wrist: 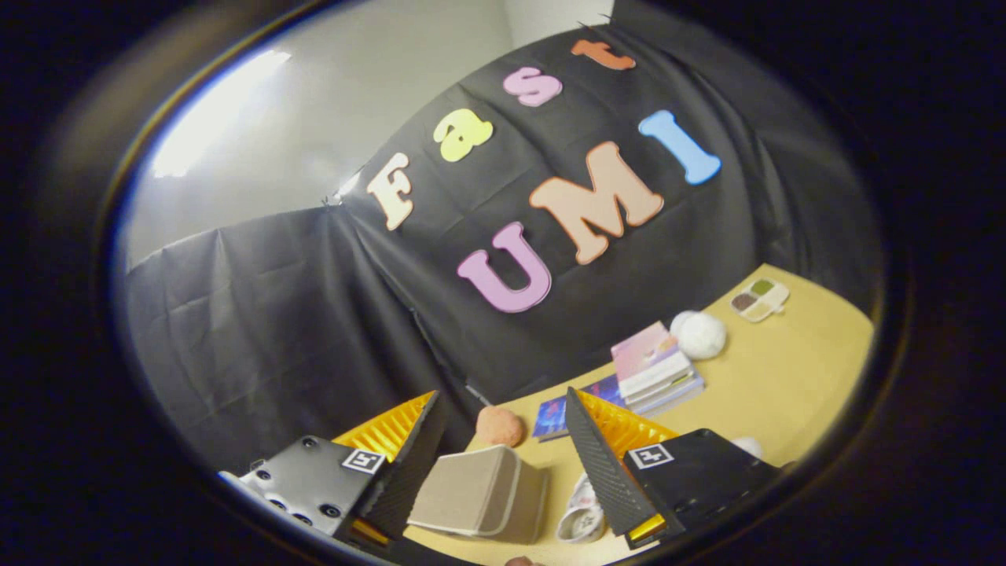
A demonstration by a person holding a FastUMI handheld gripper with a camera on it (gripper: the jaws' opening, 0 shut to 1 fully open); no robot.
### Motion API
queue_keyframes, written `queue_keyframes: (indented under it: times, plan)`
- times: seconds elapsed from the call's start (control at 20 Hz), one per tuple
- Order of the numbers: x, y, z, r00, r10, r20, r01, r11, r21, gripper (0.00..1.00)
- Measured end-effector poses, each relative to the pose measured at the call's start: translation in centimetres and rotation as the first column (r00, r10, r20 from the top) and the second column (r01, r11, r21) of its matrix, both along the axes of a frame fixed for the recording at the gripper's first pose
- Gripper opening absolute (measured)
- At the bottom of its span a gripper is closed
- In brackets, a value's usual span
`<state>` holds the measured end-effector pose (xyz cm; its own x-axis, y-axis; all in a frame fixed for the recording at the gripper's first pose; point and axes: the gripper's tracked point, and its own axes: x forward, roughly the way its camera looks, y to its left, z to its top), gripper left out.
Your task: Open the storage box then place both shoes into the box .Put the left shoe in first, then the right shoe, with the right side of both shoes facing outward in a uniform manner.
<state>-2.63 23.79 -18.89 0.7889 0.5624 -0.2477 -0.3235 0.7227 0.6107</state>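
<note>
Gripper view. Gripper (pixel 503 456) raised above a tan table (pixel 786 393) and tilted, its two ribbed fingers (pixel 409 464) spread wide apart with nothing pressed between them: the claw is open and empty. Between the fingers and below them sits one beige storage box (pixel 479 495), lid apparently down, so opening it is judged to be the step not yet done; the raised, open pose suits an approach to the box from above. Just beside the right finger, at its inner base, lies one white shoe (pixel 583 515), only partly seen; whether it is the left or the right shoe cannot be told. A pale rounded shape (pixel 747 446) behind the right finger's block may be the second shoe, but this is uncertain.

Beyond the fingers, set back toward the black cloth wall (pixel 259 330), are the bystanders, placed apart from the box, presumably as clutter: one orange ball (pixel 499 426) just past the box, one white fluffy ball (pixel 699 334), a short stack of books (pixel 656 369) with one further blue book (pixel 554 417) lying flat beside it, and one palette with four coloured wells (pixel 758 299) farthest off.
</note>
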Motion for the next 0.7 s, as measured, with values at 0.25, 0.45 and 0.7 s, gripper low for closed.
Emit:
queue_keyframes:
  times: [0.25,0.45,0.7]
  plan:
    - [-2.0,4.3,-5.7,0.978,0.097,-0.183,-0.079,0.991,0.106,0.97]
    - [-4.9,9.0,-10.5,0.930,0.206,-0.303,-0.160,0.972,0.172,0.98]
    - [-7.7,12.1,-15.7,0.863,0.278,-0.422,-0.205,0.956,0.209,0.99]
